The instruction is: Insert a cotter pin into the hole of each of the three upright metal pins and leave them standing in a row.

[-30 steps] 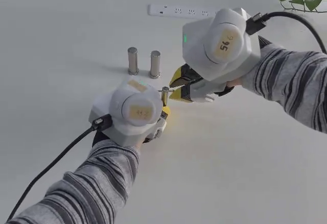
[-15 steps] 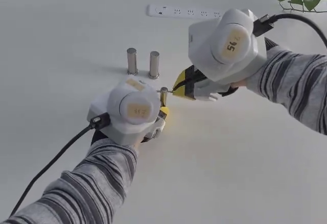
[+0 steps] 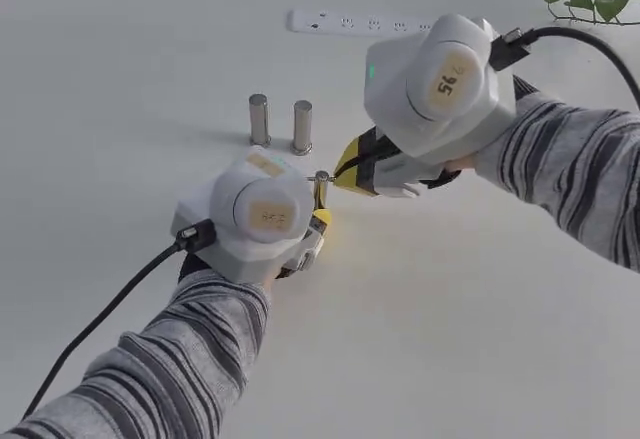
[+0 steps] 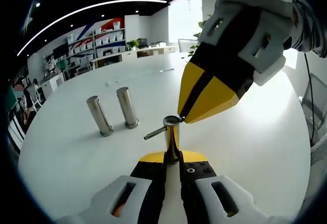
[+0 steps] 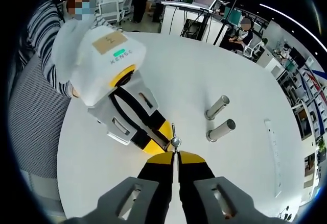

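White bench (image 3: pixel 450 309), open-plan office (image 4: pixel 92 45) around. Left gripper (image 3: pixel 320 211) at near side, jaws clamped on upright metal pin (image 4: pixel 172 137) mid-bench. Right gripper (image 3: pixel 345 172) at right, jaws pinching cotter pin (image 4: pixel 153 132) through its hole.

A steel pin (image 3: pixel 259 119) and its twin (image 3: pixel 302 126) stand upright side by side, while the third pin (image 4: pixel 171 138), near them, has a cotter pin (image 4: pixel 153 132) through its top hole.
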Tool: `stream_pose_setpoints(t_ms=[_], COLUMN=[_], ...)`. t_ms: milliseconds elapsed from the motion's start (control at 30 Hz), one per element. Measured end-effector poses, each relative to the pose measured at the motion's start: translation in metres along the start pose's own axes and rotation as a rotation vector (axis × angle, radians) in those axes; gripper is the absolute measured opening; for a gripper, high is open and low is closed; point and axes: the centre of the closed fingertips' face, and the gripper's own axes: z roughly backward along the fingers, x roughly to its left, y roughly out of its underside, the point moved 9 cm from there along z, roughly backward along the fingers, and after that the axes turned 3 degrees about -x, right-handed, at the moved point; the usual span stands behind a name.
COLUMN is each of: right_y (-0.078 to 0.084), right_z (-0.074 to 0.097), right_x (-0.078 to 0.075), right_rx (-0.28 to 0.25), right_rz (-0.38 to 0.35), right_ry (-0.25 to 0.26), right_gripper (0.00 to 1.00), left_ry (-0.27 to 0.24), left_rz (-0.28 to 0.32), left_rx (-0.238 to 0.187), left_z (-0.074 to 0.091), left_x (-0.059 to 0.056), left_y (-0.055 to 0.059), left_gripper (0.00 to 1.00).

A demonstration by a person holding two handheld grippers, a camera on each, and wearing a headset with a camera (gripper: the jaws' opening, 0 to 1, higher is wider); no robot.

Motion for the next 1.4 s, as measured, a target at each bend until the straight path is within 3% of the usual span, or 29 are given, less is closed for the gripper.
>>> stream_pose_setpoints(t_ms=[333, 367, 567, 767, 900, 1133, 1400], right_y=[0.001, 0.002, 0.008, 0.025, 0.036, 0.05, 0.058], right_z=[-0.001, 0.0, 0.006, 0.018, 0.026, 0.034, 0.035], right_x=[0.001, 0.001, 0.001, 0.004, 0.005, 0.01, 0.011], right_rx=[-0.03, -0.029, -0.051, -0.083, -0.113, -0.138, -0.143], right_rz=[-0.056, -0.057, -0.124, -0.259, -0.324, -0.419, -0.447], right_ry=[0.007, 0.012, 0.044, 0.104, 0.144, 0.184, 0.199], right_gripper=[0.03, 0.05, 0.11, 0.19, 0.26, 0.3, 0.33], left_ry=[-0.006, -0.005, -0.007, -0.024, -0.04, -0.039, -0.017], left_rz=[-0.051, -0.045, -0.023, 0.053, 0.101, 0.096, 0.061], left_rx=[0.017, 0.003, 0.019, -0.044, -0.056, -0.055, -0.051], left_z=[-0.001, -0.001, 0.003, 0.004, 0.002, 0.002, 0.002], left_x=[0.001, 0.0, 0.001, -0.001, 0.0, 0.0, 0.003], left_y=[0.0, -0.001, 0.001, -0.009, -0.01, -0.01, -0.01], left_gripper=[0.07, 0.08, 0.14, 0.12, 0.09, 0.06, 0.05])
